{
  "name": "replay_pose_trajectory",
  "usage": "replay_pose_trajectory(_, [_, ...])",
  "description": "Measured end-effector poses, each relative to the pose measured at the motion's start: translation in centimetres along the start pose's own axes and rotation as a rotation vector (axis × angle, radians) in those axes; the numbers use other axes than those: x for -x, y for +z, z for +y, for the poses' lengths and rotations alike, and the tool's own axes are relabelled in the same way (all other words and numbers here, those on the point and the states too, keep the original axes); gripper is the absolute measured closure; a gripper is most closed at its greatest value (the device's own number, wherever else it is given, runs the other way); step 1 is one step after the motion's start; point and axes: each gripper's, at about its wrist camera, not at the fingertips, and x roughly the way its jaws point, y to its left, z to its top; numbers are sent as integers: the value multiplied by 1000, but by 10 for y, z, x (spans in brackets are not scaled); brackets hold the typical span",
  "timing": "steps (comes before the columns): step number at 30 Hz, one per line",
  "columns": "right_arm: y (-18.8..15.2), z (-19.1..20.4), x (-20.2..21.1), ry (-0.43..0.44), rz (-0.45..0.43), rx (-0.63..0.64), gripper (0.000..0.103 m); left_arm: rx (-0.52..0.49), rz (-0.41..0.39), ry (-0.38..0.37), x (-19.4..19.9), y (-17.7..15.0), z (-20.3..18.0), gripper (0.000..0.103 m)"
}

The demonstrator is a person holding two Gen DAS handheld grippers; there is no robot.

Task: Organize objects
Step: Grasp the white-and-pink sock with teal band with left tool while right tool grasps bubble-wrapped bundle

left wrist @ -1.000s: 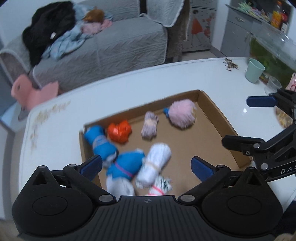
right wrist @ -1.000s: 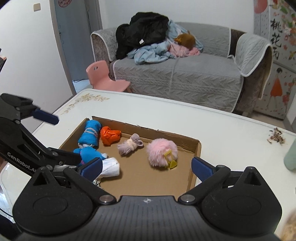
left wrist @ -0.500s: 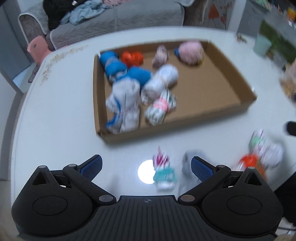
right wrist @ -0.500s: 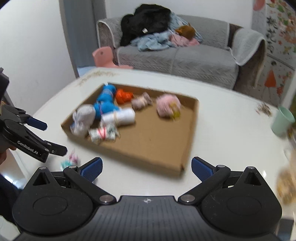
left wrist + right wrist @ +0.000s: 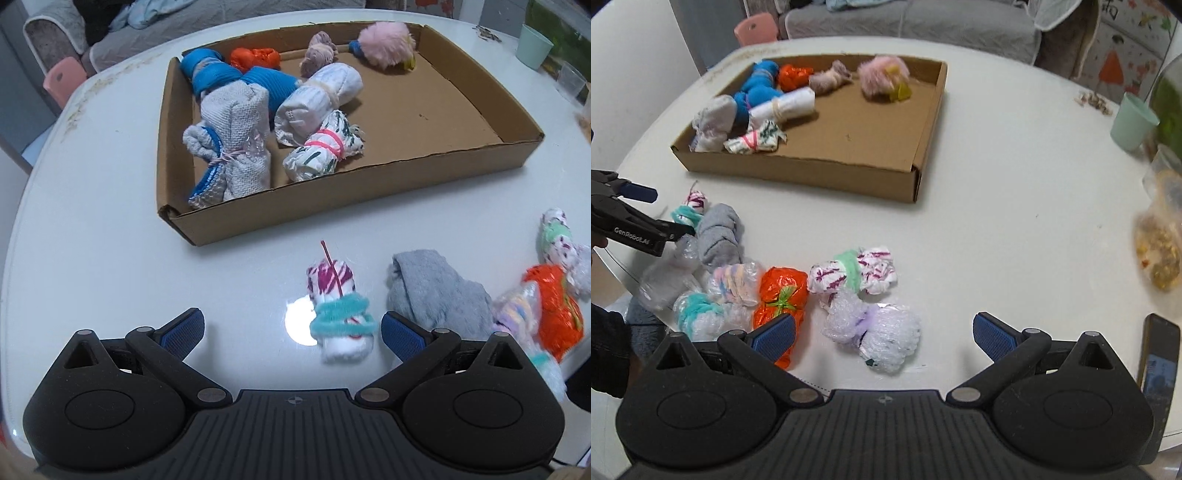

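Both grippers are now sitting back from the cardboard box (image 5: 369, 199), where a second ago they were hanging right over it; both views are now taking in the near part of the table (image 5: 1015, 229) and the loose bundles lying on it.

The left gripper (image 5: 291, 330) is hovering low with its jaws spread wide and nothing between them. A small white-and-magenta bundle with a teal band (image 5: 338, 314) is lying just inside its right finger, apart from the box wall, with a grey sock (image 5: 432, 291) beside it. The right gripper (image 5: 882, 334) is also standing wide and empty, over a bubble-wrap bundle (image 5: 875, 330) and an orange bundle (image 5: 781, 291) near its left finger.

Inside the box, eight bundles are lying mostly toward its left and far end: a grey towel roll (image 5: 232, 147), blue rolls (image 5: 236, 79), a white roll (image 5: 317, 99), a patterned roll with a pink band (image 5: 321, 147), a small orange bundle (image 5: 255, 57), a mauve one (image 5: 317, 59) and a pink fluffy ball (image 5: 384, 42). The right half of the box floor is bare.

Outside it, roughly eight bundles are waiting on the table, including a white-and-purple bundle with a green band (image 5: 855, 275) and several clear wrapped ones (image 5: 713, 295) close to the near edge. So the sorting is looking about half done, and the teal-banded bundle seems the likeliest next pick for the left gripper.
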Motion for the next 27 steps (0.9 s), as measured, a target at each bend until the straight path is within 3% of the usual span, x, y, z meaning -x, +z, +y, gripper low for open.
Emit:
replay_pose_trajectory(7, [5, 0, -19, 0, 38, -65, 4, 22, -16, -13, -5, 0, 4, 2])
replay_pose_trajectory(9, [4, 0, -22, -17, 51, -65, 16, 28, -25, -16, -4, -2, 6, 4])
replay_pose_trajectory(12, [2, -4, -24, -21, 71, -77, 36, 38, -35, -43, 0, -3, 9, 16])
replay_pose_trajectory(17, [0, -7, -17, 6, 56, -83, 47, 51, -42, -71, 8, -1, 13, 55])
replay_pose_trajectory(19, [0, -9, -14, 13, 49, -93, 47, 49, -41, -73, 10, -1, 15, 64])
replay_pose_trajectory(27, [1, -9, -9, 24, 43, -95, 50, 79, -34, -94, 11, -2, 19, 70])
